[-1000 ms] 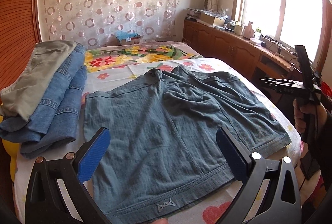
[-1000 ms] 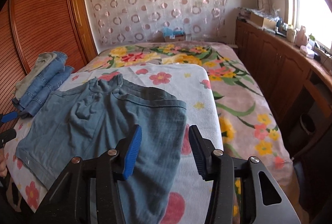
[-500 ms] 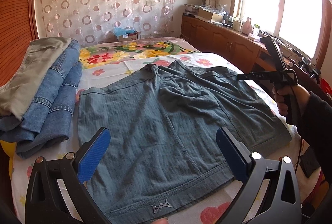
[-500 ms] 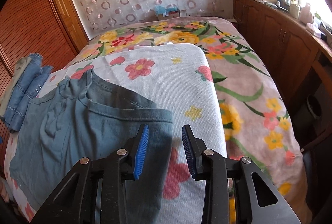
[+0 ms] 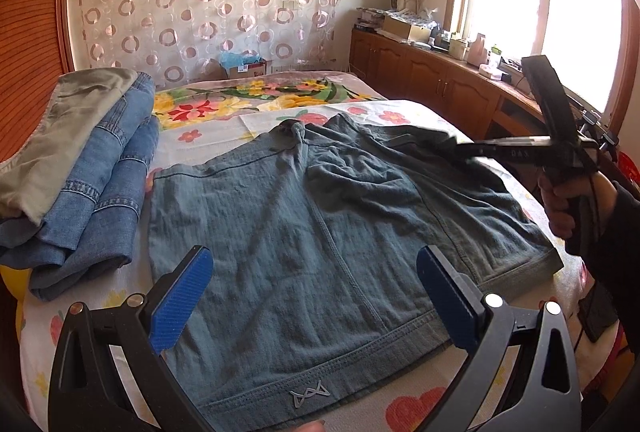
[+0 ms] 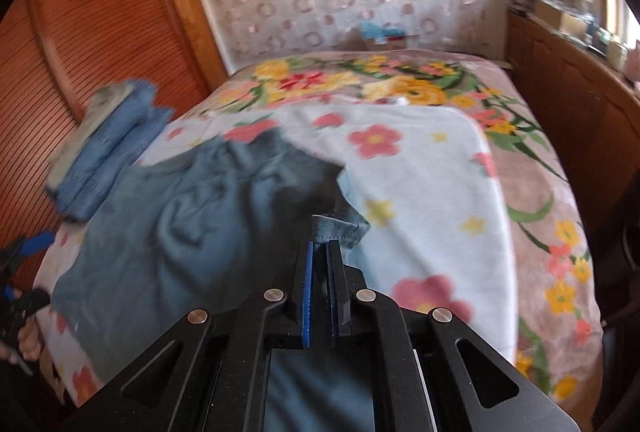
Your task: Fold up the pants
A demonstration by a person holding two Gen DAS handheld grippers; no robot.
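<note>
The shorts (image 5: 320,232) lie spread flat on the bed (image 6: 432,192), waistband near, ready for a lengthwise fold. The right gripper (image 6: 319,264) has its jaws pressed together, pinching a far hem corner, probably to carry that side across. The left gripper (image 5: 312,296) hovers over the waistband, jaws spread. A small zigzag logo (image 5: 310,394) marks the waistband; "DAX" seems printed on the right tool.

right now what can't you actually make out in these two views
- Right tool: shut on the shorts; the right wrist view is motion-blurred, so how much hem it grips is unclear.
- Shorts' near waistband: cut off by the left wrist view's bottom edge, partly behind the open left tool.
- Folded pile: layers overlap, count unclear.
- Window counter items: too small and glare-washed.
</note>
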